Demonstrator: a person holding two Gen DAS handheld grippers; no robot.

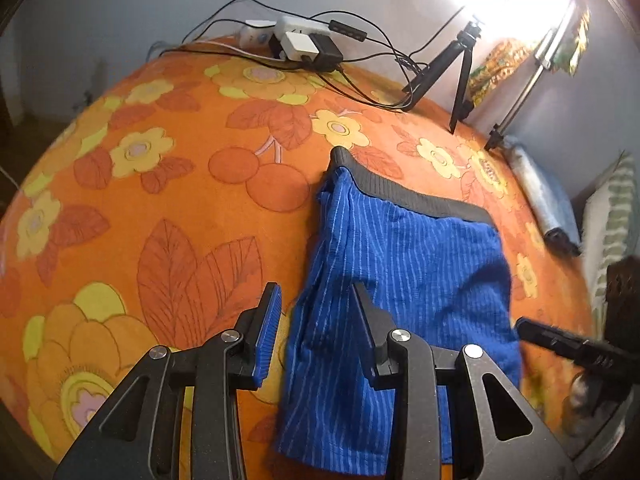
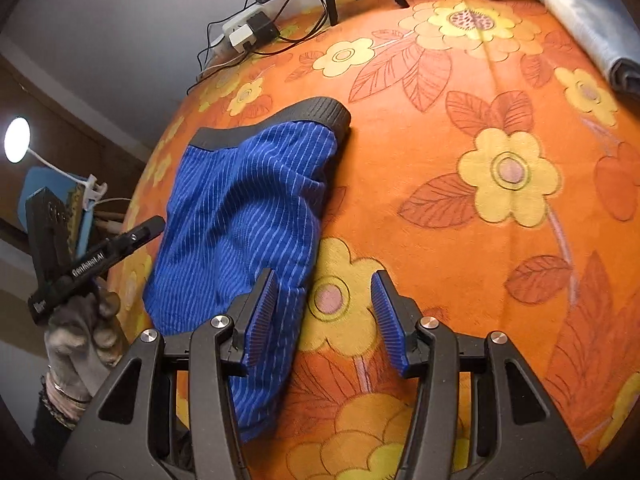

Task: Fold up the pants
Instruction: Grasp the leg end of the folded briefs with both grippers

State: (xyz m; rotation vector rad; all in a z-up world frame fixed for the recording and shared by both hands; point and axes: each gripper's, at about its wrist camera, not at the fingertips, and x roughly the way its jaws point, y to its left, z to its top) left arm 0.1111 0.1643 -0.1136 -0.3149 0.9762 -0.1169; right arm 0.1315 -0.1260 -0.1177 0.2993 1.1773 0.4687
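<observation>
One label legible: "GenRobot.AI" on left tongs (image 2: 150, 225); pants (image 2: 240, 216) folded.

Grey wall (image 1: 120, 20); bright lamp (image 2: 17, 139)

pants (image 2: 244, 216) – folded, on floral cloth (image 2: 460, 208) | right gripper (image 2: 324, 316) – jaws apart, empty

Orange floral bedspread (image 1: 160, 208): blue pants (image 1: 400, 280), power strip (image 1: 296, 40), tripod (image 1: 460, 68).
</observation>
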